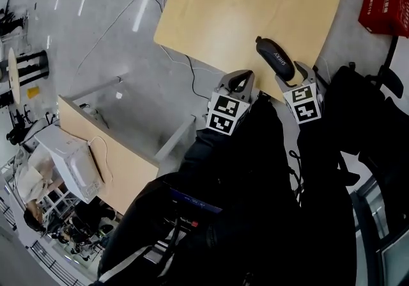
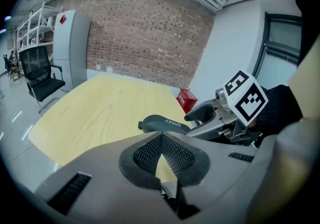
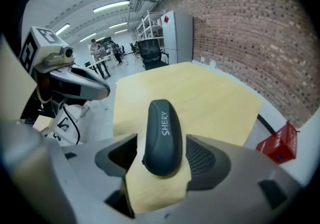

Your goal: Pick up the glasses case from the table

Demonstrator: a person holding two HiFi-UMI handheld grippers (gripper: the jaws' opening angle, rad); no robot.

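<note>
The glasses case, dark and oblong with pale lettering on its top, is lying flat on the light wooden bench, close to the bench's near edge. Its near end is sitting between the jaws of the right tongs. These tongs are standing wide open and tilting downward over the bench edge. In the right gripper view a gap is showing between the left pad and the case; the right pad is sitting just beside the case, and whether it is touching I cannot tell. The case is resting on the wood and is not being lifted.

Just to the left, the left tongs are hovering near the same bench edge, well clear of the case. Their tips are meeting, with nothing caught between them, and only bare wood is showing through the gap behind the tips. From this side the case is appearing just beyond them, with the right tongs reaching in from the right.

Dark sleeves are trailing back from both tongs. A red box is sitting on the grey floor past the bench's right side. A brick wall is rising behind the bench, with a black office chair and a tall grey cabinet standing near it.
</note>
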